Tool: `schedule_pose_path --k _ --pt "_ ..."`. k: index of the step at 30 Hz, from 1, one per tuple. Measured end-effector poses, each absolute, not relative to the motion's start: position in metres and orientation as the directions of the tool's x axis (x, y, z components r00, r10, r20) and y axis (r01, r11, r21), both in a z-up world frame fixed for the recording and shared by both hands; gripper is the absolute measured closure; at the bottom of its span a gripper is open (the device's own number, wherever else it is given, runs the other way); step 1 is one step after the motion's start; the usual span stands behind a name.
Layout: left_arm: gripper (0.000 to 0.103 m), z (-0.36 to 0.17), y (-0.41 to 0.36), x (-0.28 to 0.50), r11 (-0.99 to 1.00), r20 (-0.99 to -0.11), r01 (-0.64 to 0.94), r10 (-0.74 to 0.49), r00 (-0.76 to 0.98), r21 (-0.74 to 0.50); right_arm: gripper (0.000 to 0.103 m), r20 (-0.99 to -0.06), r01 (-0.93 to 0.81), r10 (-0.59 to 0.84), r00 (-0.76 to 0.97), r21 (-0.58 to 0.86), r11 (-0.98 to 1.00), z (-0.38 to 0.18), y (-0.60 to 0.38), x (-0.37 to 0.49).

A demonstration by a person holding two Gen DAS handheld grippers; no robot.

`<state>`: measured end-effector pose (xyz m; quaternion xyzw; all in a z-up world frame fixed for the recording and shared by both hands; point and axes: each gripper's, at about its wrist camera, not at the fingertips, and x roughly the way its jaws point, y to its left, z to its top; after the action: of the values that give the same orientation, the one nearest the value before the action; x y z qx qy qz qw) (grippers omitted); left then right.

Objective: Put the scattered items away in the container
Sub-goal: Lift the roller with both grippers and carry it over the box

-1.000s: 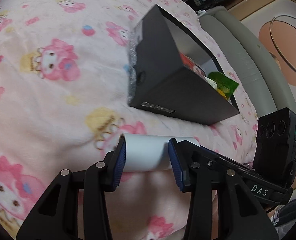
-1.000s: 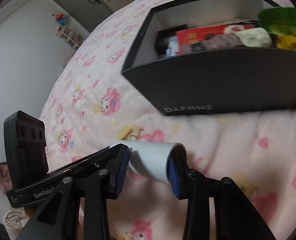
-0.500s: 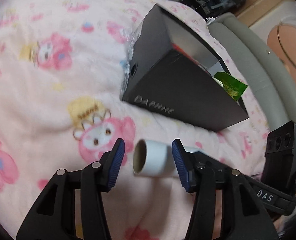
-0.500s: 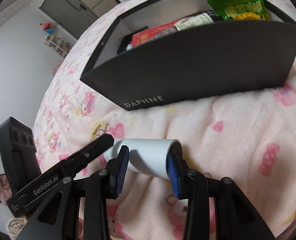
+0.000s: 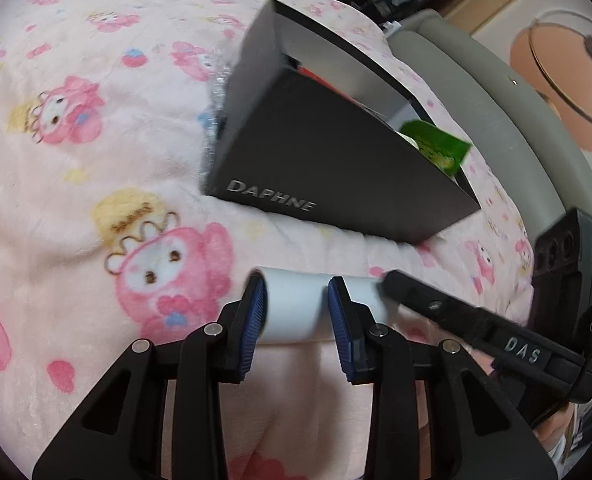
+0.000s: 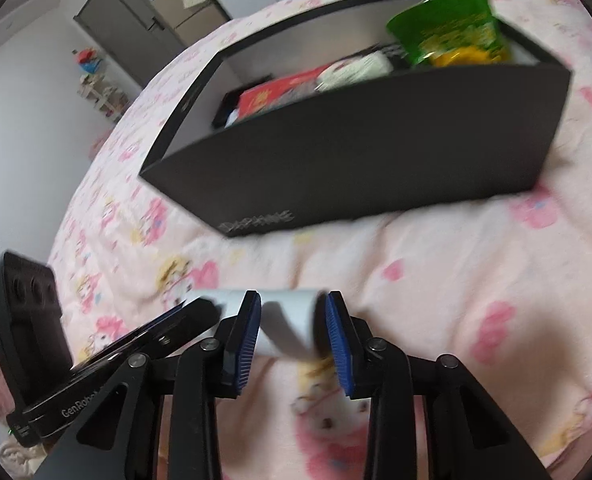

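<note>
A white paper roll is held between both grippers over the pink blanket. My left gripper is shut on its left part and my right gripper is shut on its right part. The right gripper's body shows in the left wrist view and the left gripper's body in the right wrist view. The black DAPHNE box stands just beyond the roll, open at the top. It holds a green snack bag, a red packet and other items.
A pink cartoon-print blanket covers the bed. A grey padded headboard edge runs behind the box. A grey door and shelves stand across the room.
The left gripper, open around the roll's end half a second ago, has closed on the roll again. Both grippers and the roll have moved closer to the box.
</note>
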<state>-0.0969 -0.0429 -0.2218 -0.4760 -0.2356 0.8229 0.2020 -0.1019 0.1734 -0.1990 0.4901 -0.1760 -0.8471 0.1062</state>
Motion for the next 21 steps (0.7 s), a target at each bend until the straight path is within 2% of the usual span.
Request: schedule_pose_path --k 6,8,11,16,17,19,21 --pt "0.065 -0.233 -0.065 -0.104 -0.757 -0.663 -0.031 0.591 -0.459 -0.653 0.073 -0.769 0.015 -0.41 -0.49 0.463 -0.886 -0.195 0.184 -0.099" --pt "0.059 -0.235 -0.067 -0.105 -0.762 -0.671 -0.03 0.588 -0.453 -0.647 0.073 -0.77 0.039 -0.429 -0.472 0.467 -0.883 -0.197 0.174 -0.1" --pt "0.058 -0.236 -0.066 -0.106 -0.778 -0.688 -0.039 0.575 -0.443 -0.626 0.072 -0.784 0.055 -0.428 -0.45 0.454 -0.889 -0.202 0.159 -0.102" --pt "0.059 -0.238 -0.055 -0.106 -0.771 -0.687 -0.079 0.604 -0.404 -0.632 0.072 -0.801 0.034 -0.41 -0.435 0.441 -0.897 -0.212 0.155 -0.103" --pt "0.065 -0.235 -0.052 -0.104 -0.774 -0.686 -0.095 0.605 -0.403 -0.626 0.072 -0.798 0.028 -0.415 -0.437 0.449 -0.893 -0.213 0.157 -0.103" --pt "0.069 -0.227 -0.046 -0.098 -0.78 -0.685 -0.133 0.606 -0.405 -0.612 0.073 -0.786 0.038 -0.428 -0.447 0.461 -0.887 -0.207 0.156 -0.103" --pt "0.067 -0.213 -0.041 -0.094 -0.797 -0.683 -0.167 0.589 -0.432 -0.581 0.075 -0.774 0.053 -0.434 -0.461 0.464 -0.884 -0.199 0.154 -0.104"
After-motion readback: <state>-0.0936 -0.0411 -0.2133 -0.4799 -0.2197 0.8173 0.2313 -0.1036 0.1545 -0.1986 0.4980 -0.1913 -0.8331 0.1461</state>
